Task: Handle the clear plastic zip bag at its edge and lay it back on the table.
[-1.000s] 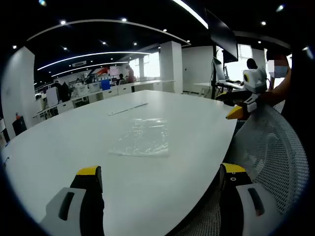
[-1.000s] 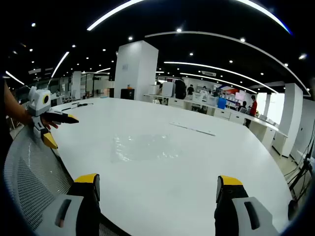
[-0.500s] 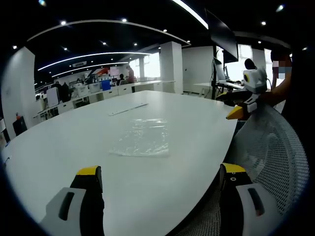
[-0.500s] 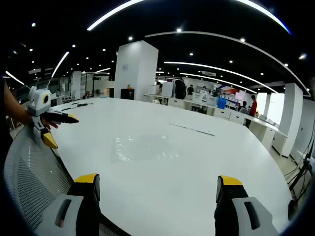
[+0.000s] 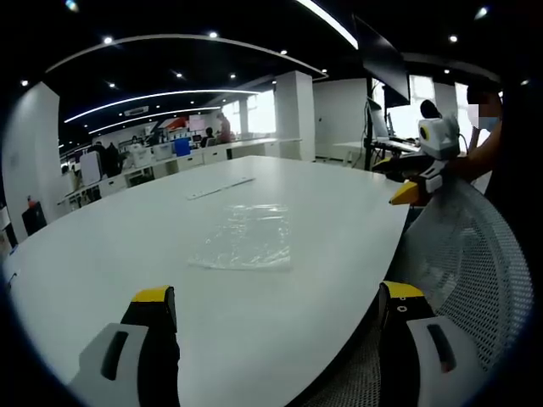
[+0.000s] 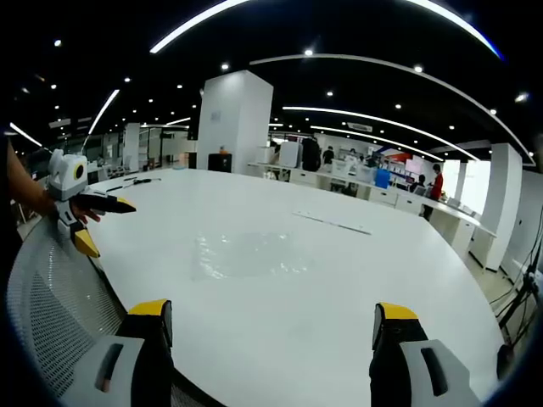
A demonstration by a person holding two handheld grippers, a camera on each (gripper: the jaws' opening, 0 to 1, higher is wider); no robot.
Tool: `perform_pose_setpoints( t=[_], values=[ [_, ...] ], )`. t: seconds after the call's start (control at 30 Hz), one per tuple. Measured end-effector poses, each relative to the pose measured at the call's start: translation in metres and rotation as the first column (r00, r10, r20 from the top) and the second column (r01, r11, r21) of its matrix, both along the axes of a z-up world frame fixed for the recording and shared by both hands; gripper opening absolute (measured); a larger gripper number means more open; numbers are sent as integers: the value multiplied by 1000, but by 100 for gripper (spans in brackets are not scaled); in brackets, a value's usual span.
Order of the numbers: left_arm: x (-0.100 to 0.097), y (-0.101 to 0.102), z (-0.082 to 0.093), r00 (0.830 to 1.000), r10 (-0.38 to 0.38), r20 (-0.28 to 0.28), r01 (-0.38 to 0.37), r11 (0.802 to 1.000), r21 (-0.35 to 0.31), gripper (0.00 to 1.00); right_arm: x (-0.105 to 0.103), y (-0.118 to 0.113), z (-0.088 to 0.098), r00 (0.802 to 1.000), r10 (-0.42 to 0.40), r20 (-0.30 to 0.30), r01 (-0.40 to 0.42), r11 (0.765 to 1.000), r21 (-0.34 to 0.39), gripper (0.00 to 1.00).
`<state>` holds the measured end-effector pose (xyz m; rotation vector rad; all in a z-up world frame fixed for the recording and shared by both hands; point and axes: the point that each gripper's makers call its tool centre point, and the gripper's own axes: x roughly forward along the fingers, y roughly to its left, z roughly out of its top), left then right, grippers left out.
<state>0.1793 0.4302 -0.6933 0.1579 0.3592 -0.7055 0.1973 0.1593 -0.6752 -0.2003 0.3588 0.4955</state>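
Nothing has shifted over the last second: the clear plastic zip bag (image 5: 244, 238) (image 6: 246, 253) lies flat mid-table on the white table (image 5: 102, 254), untouched. Left gripper (image 5: 276, 297) and right gripper (image 6: 270, 309) are held wide, empty, at the near edge; handling appears not yet begun.

I see almost no change across the last second. The person (image 5: 490, 127) at two o'clock in my left gripper view has shifted slightly, head a touch lower. Nothing else I watch has moved.
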Motion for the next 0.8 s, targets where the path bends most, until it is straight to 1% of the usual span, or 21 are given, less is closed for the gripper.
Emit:
perform_pose_setpoints(
  t=[0.47, 0.67, 0.8],
  values=[
    [-4, -8, 6, 1000, -11, -9, 11, 1000, 5, 99, 0, 1, 1, 1000, -2, 2, 2, 1000, 0, 99],
    [-3, -6, 5, 1000, -11, -11, 11, 1000, 1, 99, 0, 0, 2, 1000, -6, 6, 6, 1000, 3, 99],
    [-4, -11, 11, 1000, -3, -9, 3, 1000, 0, 99, 0, 0, 2, 1000, -7, 5, 7, 1000, 3, 98]
  ],
)
